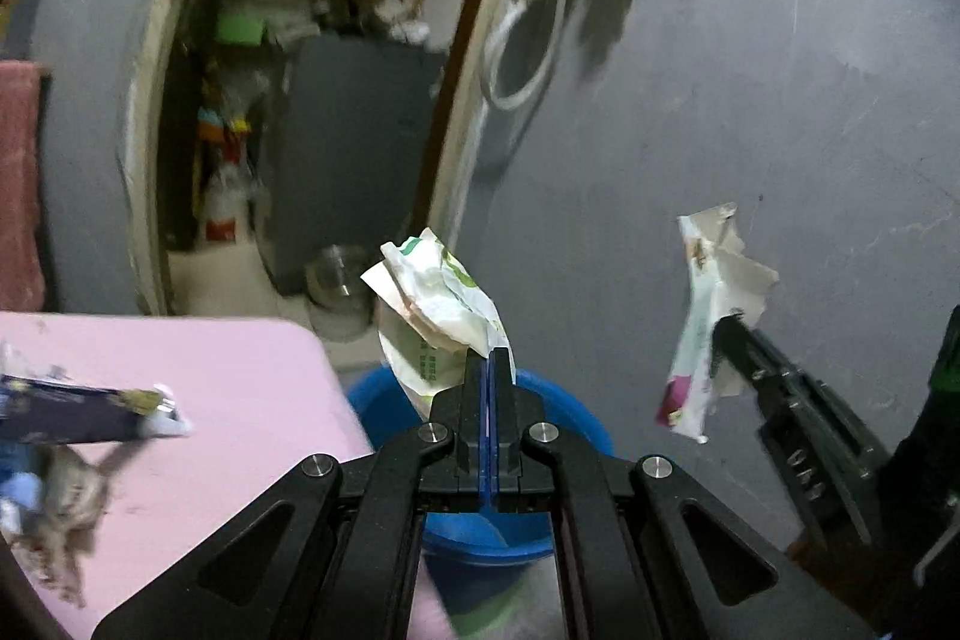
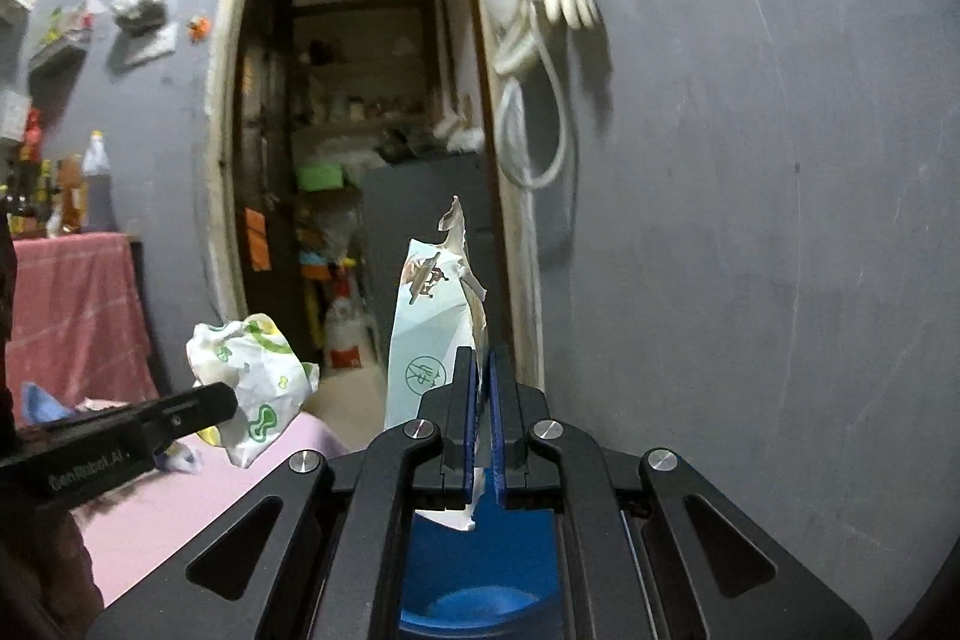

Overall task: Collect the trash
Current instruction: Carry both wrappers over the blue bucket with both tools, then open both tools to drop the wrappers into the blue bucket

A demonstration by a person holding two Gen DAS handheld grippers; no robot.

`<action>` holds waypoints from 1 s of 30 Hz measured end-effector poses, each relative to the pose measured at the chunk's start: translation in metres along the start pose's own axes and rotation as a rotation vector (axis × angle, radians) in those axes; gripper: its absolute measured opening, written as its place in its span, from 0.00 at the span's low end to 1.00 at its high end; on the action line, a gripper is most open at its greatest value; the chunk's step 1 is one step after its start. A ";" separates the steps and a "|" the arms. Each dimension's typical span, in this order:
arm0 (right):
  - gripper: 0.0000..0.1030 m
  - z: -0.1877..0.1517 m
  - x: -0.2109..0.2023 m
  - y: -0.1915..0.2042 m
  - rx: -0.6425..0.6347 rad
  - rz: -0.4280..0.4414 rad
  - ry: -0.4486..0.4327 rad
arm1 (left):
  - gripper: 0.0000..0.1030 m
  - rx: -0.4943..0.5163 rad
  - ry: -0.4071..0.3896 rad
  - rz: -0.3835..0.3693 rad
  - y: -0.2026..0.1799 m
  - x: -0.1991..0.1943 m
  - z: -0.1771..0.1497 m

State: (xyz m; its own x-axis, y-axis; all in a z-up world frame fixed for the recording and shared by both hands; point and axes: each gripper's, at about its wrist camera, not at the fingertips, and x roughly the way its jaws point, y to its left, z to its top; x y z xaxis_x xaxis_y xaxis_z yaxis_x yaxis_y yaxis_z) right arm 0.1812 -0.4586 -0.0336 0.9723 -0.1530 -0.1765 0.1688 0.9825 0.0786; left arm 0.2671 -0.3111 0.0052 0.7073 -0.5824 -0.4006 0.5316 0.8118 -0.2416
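Two sets of jaws clamped on crumpled wrapper (image 1: 441, 304) and torn packet (image 2: 429, 334), above blue bucket (image 1: 576, 406).

The left claw (image 1: 492, 361) is clamped tight, its blue pads pressed together on a crumpled green-and-white wrapper (image 1: 441, 304) that stands up at twelve o'clock from the tips. The right claw (image 2: 483, 364) is likewise closed, pinching a torn pale packet (image 2: 429, 334) upright between its fingers. Both point slightly downward, side by side; in the left wrist view the right claw reaches in from four o'clock.
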 end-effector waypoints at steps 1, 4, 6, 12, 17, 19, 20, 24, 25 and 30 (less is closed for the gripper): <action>0.03 -0.005 0.006 -0.003 0.009 -0.003 0.021 | 0.00 -0.006 0.030 0.001 0.000 0.011 -0.001; 0.03 -0.020 0.024 -0.014 0.040 -0.014 0.084 | 0.00 -0.027 0.105 0.008 0.002 0.037 -0.004; 0.03 -0.030 0.035 -0.020 0.058 -0.015 0.129 | 0.00 -0.037 0.153 0.015 0.004 0.053 -0.006; 0.04 -0.056 0.065 -0.031 0.097 -0.007 0.259 | 0.00 -0.055 0.303 0.041 0.009 0.099 -0.019; 0.05 -0.070 0.079 -0.030 0.093 0.005 0.336 | 0.00 -0.060 0.366 0.058 0.015 0.116 -0.036; 0.06 -0.072 0.085 -0.031 0.102 0.014 0.358 | 0.00 -0.069 0.383 0.067 0.020 0.119 -0.039; 0.07 -0.074 0.088 -0.033 0.114 0.019 0.370 | 0.01 -0.073 0.389 0.073 0.021 0.119 -0.041; 0.09 -0.075 0.094 -0.037 0.141 0.024 0.393 | 0.11 -0.102 0.406 0.083 0.029 0.115 -0.044; 0.10 -0.074 0.094 -0.038 0.143 0.025 0.395 | 0.16 -0.111 0.404 0.082 0.029 0.112 -0.044; 0.23 -0.068 0.095 -0.037 0.146 0.033 0.376 | 0.27 -0.136 0.348 0.084 0.029 0.091 -0.042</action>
State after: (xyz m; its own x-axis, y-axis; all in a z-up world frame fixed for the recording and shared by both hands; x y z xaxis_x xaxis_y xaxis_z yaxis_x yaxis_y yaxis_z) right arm 0.2563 -0.5026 -0.1204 0.8554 -0.0457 -0.5159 0.1862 0.9566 0.2241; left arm 0.3274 -0.3383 -0.0752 0.5326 -0.4831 -0.6949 0.3952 0.8681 -0.3005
